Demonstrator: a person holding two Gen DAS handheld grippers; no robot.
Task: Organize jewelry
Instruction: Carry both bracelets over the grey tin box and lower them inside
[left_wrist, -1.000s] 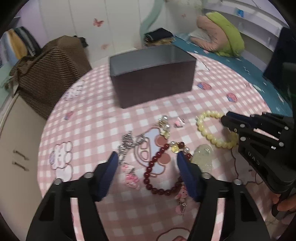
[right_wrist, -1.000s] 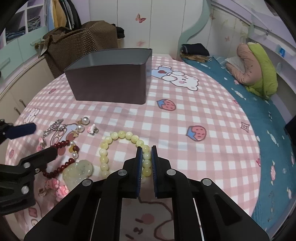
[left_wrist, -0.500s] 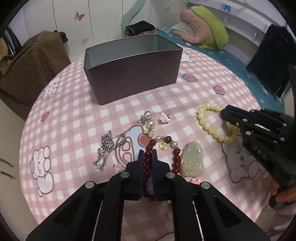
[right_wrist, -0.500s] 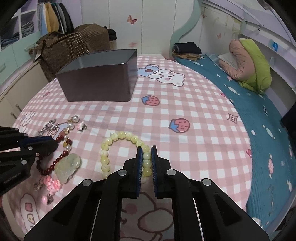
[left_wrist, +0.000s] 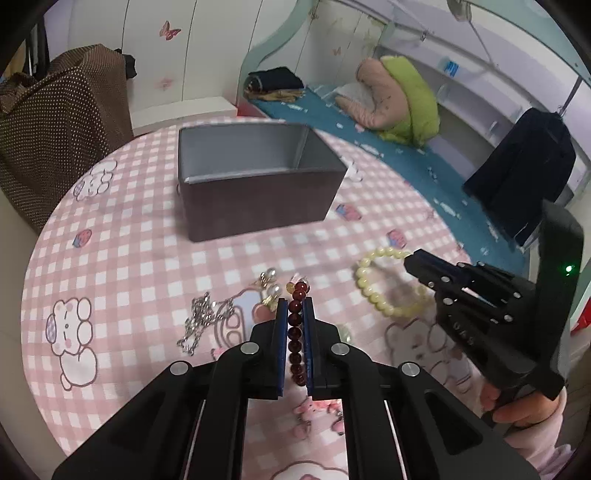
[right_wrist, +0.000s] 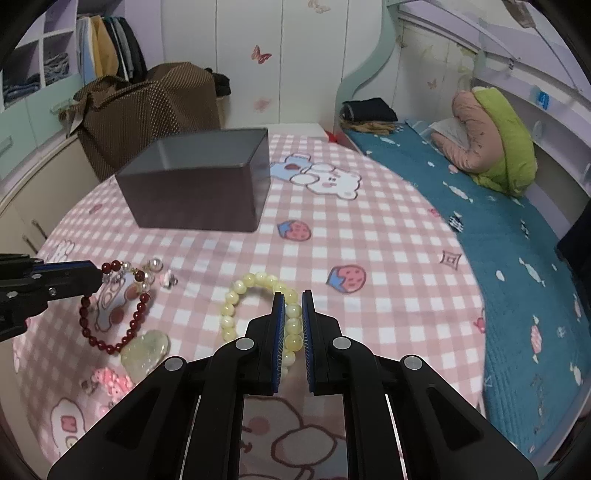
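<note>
My left gripper (left_wrist: 295, 306) is shut on a dark red bead bracelet (left_wrist: 294, 332) and holds it lifted above the table; the bracelet also shows hanging in the right wrist view (right_wrist: 110, 314). My right gripper (right_wrist: 293, 299) is shut on a pale yellow bead bracelet (right_wrist: 251, 295), which also shows in the left wrist view (left_wrist: 373, 288). An open dark grey box (left_wrist: 251, 177) stands farther back on the pink checked tablecloth (left_wrist: 129, 266).
On the cloth lie a silver chain (left_wrist: 199, 321), pearl earrings (left_wrist: 269, 280), a pale jade pendant (right_wrist: 146, 349) and pink charms (right_wrist: 110, 380). A brown dotted bag (right_wrist: 147, 110) stands behind the table, a bed with a blue cover (right_wrist: 498, 240) to the right.
My left gripper closed on the red bracelet and lifted it up toward the box. My right gripper stayed shut on the yellow bracelet and raised it slightly.
</note>
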